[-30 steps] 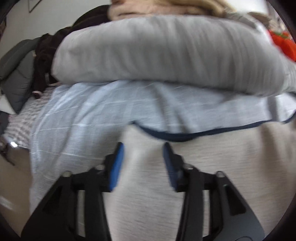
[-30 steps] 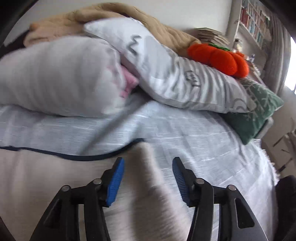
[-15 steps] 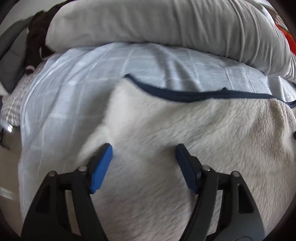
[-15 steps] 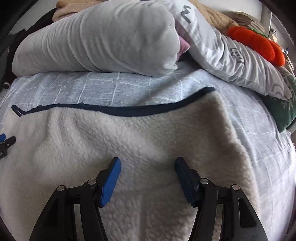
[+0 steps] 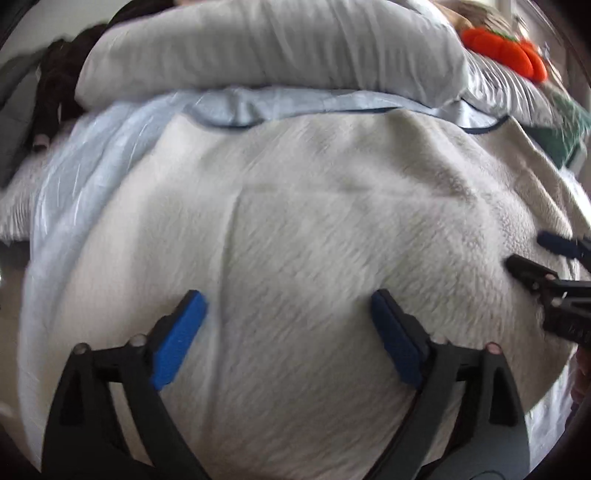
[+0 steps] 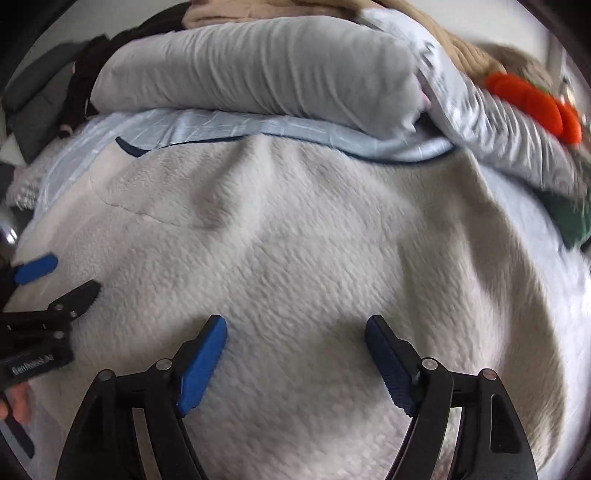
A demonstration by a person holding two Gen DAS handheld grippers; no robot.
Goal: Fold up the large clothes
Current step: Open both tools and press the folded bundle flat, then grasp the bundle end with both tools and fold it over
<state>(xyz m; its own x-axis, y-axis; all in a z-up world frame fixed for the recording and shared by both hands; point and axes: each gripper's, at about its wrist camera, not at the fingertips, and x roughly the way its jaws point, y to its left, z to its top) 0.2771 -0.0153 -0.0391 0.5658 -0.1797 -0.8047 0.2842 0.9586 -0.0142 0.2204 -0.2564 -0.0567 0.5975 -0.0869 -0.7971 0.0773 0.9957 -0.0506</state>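
Both jaws wide, nothing gripped.
Left hand-held gripper (image 5: 288,332) and right hand-held gripper (image 6: 295,354) just opened over fleece garment (image 5: 314,221); thick pile risks grabbing one layer, skewing the fold.

Ahead of the left hand-held gripper (image 5: 286,332) a pale blue sheet (image 5: 110,147) covers the bed, and a long grey pillow (image 5: 266,48) lies across it at the far side. Farther right sits an orange plush (image 5: 506,51) on a patterned pillow (image 6: 491,125), with a green cushion (image 6: 569,218) beside it. Dark clothing (image 5: 55,92) is heaped far left, and tan fabric (image 6: 258,11) lies behind the grey pillow.
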